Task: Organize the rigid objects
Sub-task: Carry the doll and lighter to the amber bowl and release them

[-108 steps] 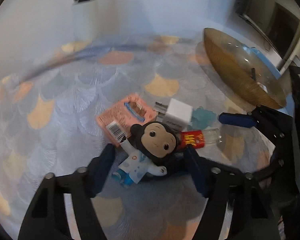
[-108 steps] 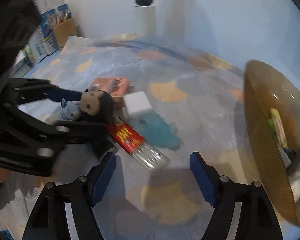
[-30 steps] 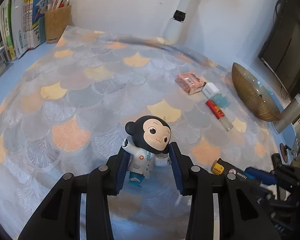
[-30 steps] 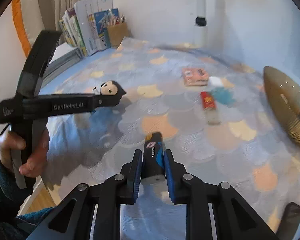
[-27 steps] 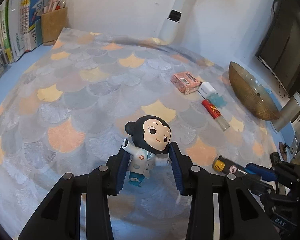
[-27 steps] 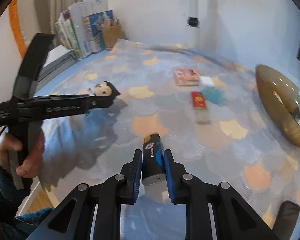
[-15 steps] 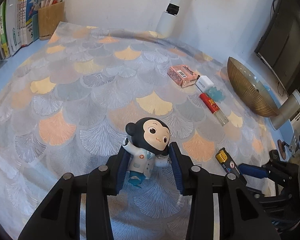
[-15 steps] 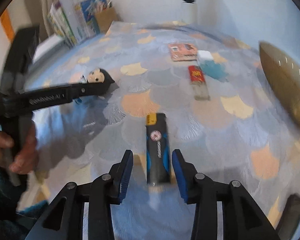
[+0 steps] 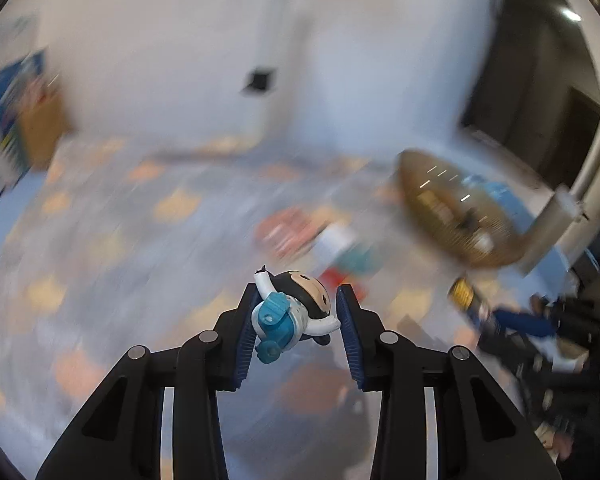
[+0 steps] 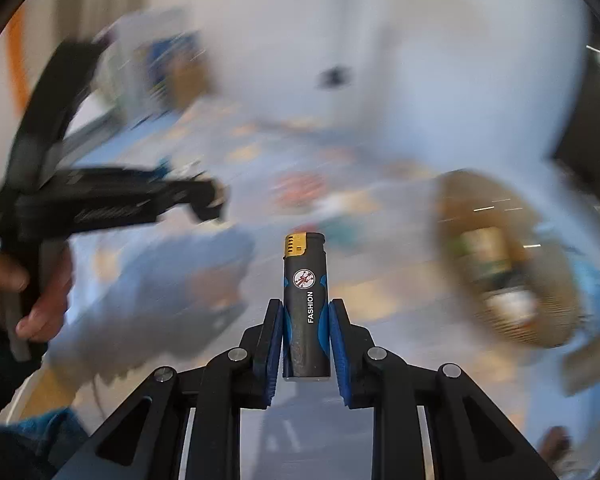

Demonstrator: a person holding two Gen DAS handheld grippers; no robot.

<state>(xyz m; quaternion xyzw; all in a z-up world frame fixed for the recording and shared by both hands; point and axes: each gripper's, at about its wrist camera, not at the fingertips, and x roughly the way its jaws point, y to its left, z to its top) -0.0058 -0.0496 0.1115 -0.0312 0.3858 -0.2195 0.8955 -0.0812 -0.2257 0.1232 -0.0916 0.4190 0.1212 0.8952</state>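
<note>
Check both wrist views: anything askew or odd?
Yes. The monkey figurine lies tipped over between the left tool's pads, feet toward the camera, not upright. The lighter sits straight in the right tool. The background is too blurred to judge.

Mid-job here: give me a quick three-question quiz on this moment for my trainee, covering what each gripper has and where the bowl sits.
1. True or false: the right gripper is shut on a lighter.
2. What does the left gripper hold?
A. a toy figure
B. a white charger
C. a pink box
3. In the right wrist view, the brown bowl lies to the ____ of the lighter.

Key: 1 true; 2 A, the toy figure; 3 right.
</note>
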